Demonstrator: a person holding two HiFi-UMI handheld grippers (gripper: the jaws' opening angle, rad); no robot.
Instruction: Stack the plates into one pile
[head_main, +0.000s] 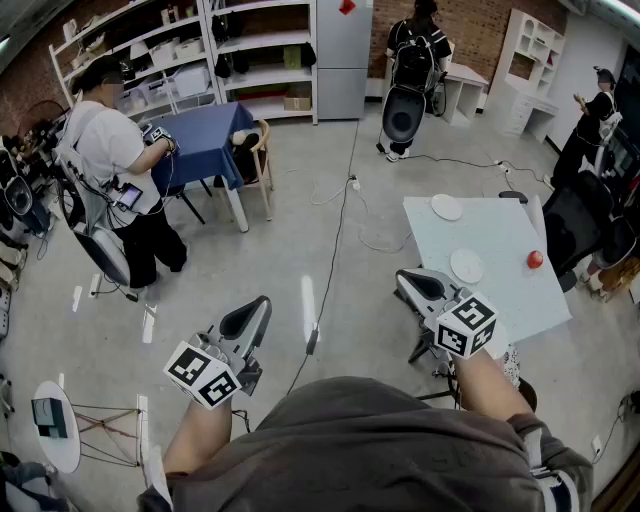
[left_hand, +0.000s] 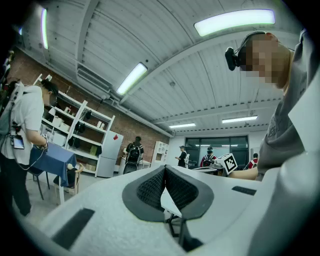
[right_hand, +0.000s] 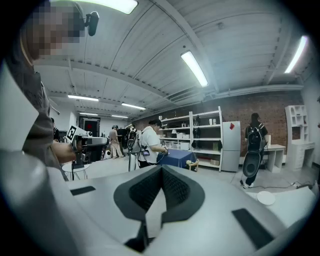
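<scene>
Set apart on the pale table (head_main: 500, 235), unstacked: a far plate (head_main: 446, 207) near the table's far left corner and a near plate (head_main: 466, 266) by the middle of its left side. Toward the table's right edge, level with the near plate, a small red round thing (head_main: 535, 260), too small to name. Just off the table's near left corner, the right gripper (head_main: 403, 278), tilted slightly down, pads pressed tip to tip with nothing between them, clear of both plates. That near corner largely covered by the gripper's marker cube (head_main: 466, 325) and the forearm behind it. The table's right side partly masked by a dark office chair (head_main: 585, 225), so no clean edge there. Beneath the near edge, dark legs of some seat, hard to make out. Well to the left of the table, over bare floor (head_main: 330, 240), the left gripper (head_main: 258, 306), held level, likewise closed tight on nothing. In the right gripper view, only a single plate (right_hand: 265, 198) low at the right, lying on a sliver of tabletop; impossible to tell which of the two, with the rest of the table hidden behind the gripper's own grey body. In the left gripper view, pads (left_hand: 150, 187) meeting at one ridge line.
</scene>
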